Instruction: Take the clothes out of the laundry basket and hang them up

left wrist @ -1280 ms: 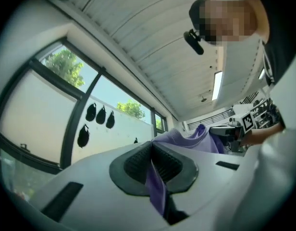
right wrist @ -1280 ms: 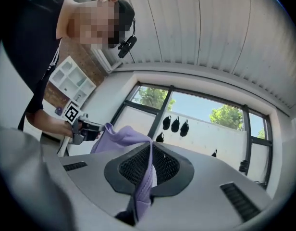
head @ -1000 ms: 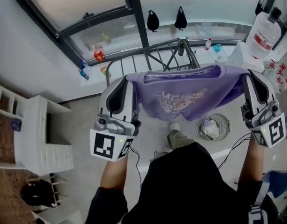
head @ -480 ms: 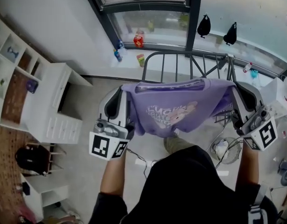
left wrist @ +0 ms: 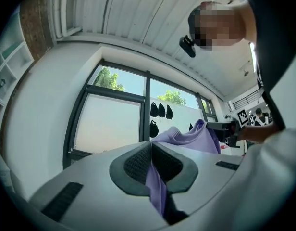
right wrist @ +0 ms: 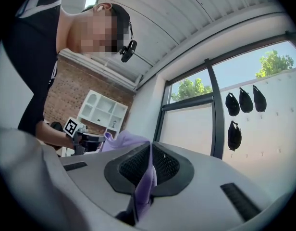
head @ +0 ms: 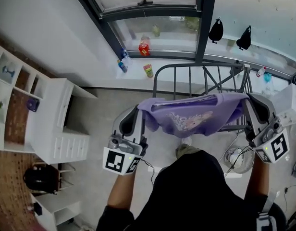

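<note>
The purple T-shirt hangs spread in the air between the two claws, at the near side of the dark metal drying rack below the window; whether it already touches a rail cannot be told. The left claw is clenched on the shirt's left top edge, with a fold of purple cloth pinched between its pads. The right claw is clamped on the right top edge in the same way. The cloth looks light, soft and limp, so it should sag wherever it is unsupported and drape easily over a rail. Holding both top corners keeps it flat. The front bears a pale cartoon print with lettering too small to read
</note>
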Motion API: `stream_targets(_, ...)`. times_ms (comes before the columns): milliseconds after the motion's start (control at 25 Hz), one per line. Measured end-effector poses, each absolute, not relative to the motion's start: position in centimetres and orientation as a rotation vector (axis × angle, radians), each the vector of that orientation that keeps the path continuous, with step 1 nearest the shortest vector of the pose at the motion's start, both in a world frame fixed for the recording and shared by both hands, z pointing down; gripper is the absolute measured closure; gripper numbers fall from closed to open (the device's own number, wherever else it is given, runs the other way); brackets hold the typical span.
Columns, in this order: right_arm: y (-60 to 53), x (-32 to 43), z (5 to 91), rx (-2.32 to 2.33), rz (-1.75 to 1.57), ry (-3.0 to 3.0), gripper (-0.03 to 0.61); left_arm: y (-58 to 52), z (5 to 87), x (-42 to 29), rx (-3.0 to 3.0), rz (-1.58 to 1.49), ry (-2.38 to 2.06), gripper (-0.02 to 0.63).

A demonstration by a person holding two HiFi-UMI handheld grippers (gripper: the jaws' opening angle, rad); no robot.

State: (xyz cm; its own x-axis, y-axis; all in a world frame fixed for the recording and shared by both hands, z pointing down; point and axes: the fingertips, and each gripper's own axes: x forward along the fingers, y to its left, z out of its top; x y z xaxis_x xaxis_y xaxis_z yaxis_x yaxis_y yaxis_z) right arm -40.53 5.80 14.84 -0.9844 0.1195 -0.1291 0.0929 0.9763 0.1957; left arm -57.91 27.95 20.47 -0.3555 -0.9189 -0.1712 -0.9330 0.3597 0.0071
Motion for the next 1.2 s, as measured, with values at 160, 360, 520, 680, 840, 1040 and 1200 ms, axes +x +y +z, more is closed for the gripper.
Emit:
stream_targets(160,3.1,-43.4,16.1,0.025,0.224,3.025,0.569,25.4,22.1,-61.2,-1.800,0.125,2.436,0.606)
stream_targets(360,1.5,-47.0,17.0,-0.112,0.143,3.055,0.569,23.7,23.8,-65.1,-1.948,0.129,2.357,0.606)
stream_targets(520,0.4,-48.6,18.8,-0.270,0.187,3.104,0.569,21.8,25.5,-67.3,-2.089,0.104,2.305,0.606)
stream_targets(680,-1.1,-49.3,21.2,-0.377,0.116,3.126,0.569,19.5,27.6,-68.4,-2.148,-0.078,2.273,0.606)
stream_targets(840,-2.9,-50.3,23.2,-0.405,0.071,3.153,0.569,17.6,28.9,-69.6,-2.157,-0.123,2.304,0.606)
stream_targets(1040,-6.7,-52.1,26.3,-0.403,0.036,3.205,0.569,14.2,32.4,-71.1,-2.125,-0.252,2.370,0.606)
stream_targets(1200,-9.9,-54.7,30.4,-0.387,-0.007,3.289,0.569,11.4,36.0,-73.0,-2.100,-0.354,2.467,0.606)
